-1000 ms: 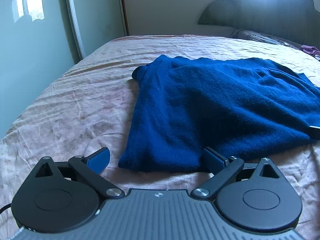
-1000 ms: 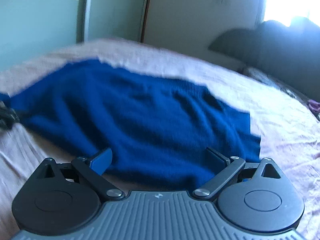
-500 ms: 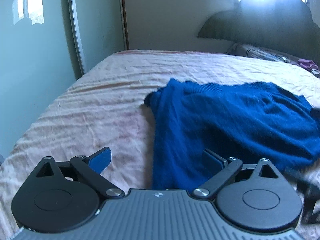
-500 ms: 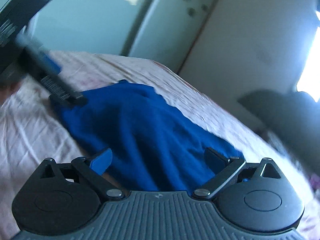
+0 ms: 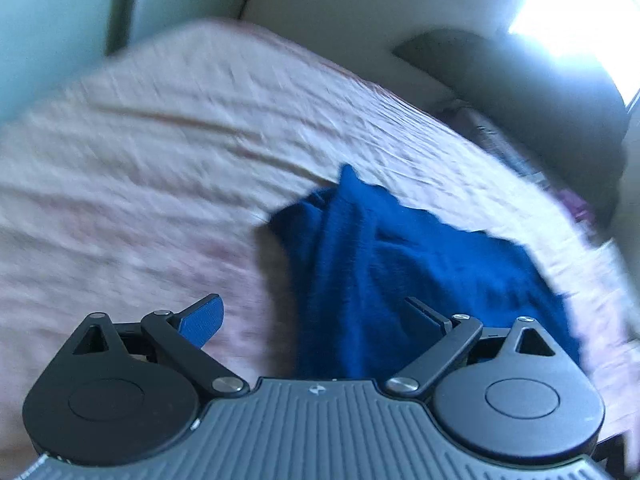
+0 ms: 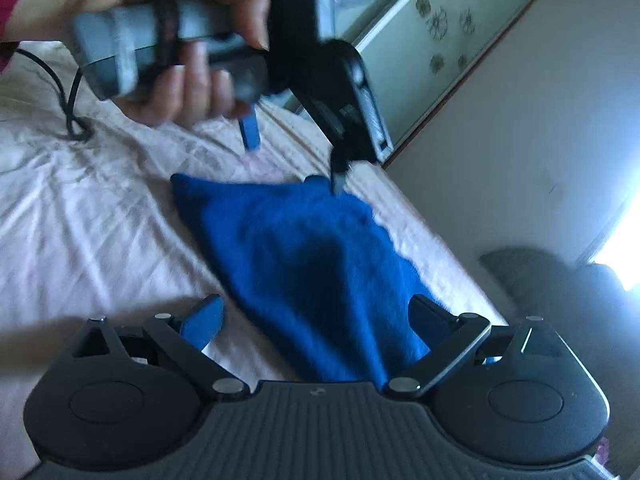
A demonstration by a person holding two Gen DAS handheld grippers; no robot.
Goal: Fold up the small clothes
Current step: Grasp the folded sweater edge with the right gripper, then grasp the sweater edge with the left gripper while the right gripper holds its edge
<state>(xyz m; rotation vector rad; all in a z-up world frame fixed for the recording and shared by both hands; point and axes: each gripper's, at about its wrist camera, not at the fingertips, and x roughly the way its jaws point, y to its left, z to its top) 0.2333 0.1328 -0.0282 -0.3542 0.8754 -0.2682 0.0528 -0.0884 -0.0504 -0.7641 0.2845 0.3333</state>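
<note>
1. Since the earlier shot both grippers had swung up and tilted, and the blue sweater that lay spread flat was now bunched and narrower on the bed.
2. Left gripper had its jaws spread wide with nothing in them; sweater sat just ahead, mostly behind the right-hand finger.
3. Right gripper was wide open too, holding nothing, with the sweater running between its fingers toward the far edge of the bed.
4. From the right wrist view, a hand gripped the left gripper above the sweater's far end, one fingertip down close to the fabric. Too blurry to tell if it touched.
5. Sheet was wrinkled, with a black cable lying near the left edge.
</note>
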